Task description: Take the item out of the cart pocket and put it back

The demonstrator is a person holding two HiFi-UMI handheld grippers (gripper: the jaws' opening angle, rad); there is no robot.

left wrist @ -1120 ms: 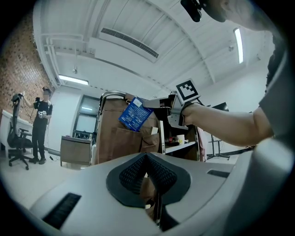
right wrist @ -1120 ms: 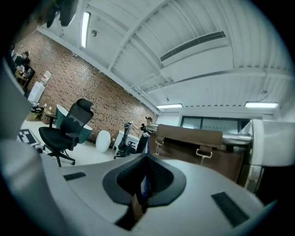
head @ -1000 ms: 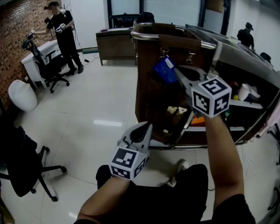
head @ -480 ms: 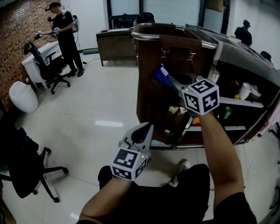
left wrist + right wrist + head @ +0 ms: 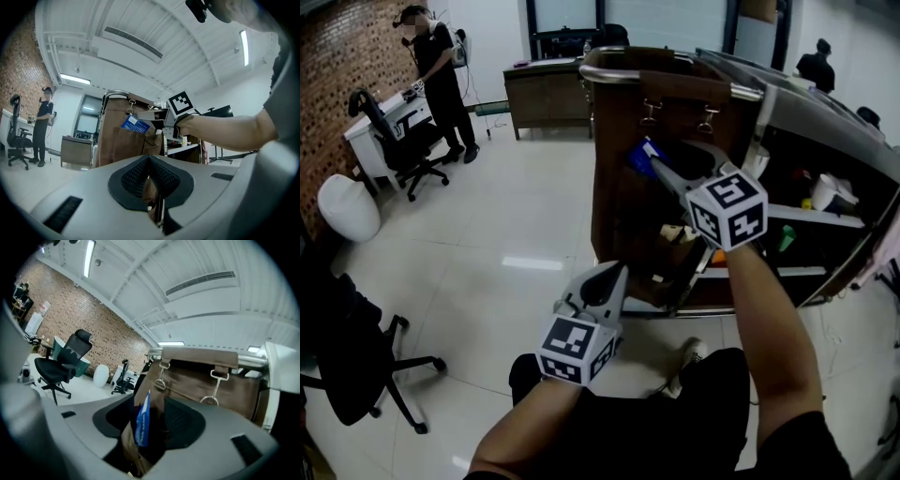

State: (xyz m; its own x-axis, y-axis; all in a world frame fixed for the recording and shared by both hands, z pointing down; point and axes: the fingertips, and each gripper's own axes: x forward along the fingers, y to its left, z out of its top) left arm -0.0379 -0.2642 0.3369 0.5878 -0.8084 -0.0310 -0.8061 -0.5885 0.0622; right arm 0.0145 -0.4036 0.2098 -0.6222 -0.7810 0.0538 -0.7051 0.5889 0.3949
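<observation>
A blue packet [image 5: 641, 154] stands upright at the mouth of a pocket on the brown bag [image 5: 623, 220], which hangs by clips from the cart's chrome rail [image 5: 675, 77]. My right gripper [image 5: 658, 169] reaches up to it. In the right gripper view the packet [image 5: 142, 423] stands edge-on between the jaws of that gripper [image 5: 154, 425], which are opening, and the pads stand clear of it. My left gripper [image 5: 602, 278] hangs low in front of the cart, shut and empty [image 5: 157, 208]. From there the packet [image 5: 135, 123] shows against the bag.
The cart's shelves [image 5: 825, 217] hold several items at the right. A person [image 5: 436, 80] stands at the back left beside a desk and an office chair [image 5: 403, 141]. A black chair [image 5: 347, 366] is at my near left, with a wooden cabinet [image 5: 548, 94] behind.
My right gripper has moved left and a little down with the blue packet, bringing it lower against the bag's pocket. Its jaws have parted. The left gripper has not moved.
</observation>
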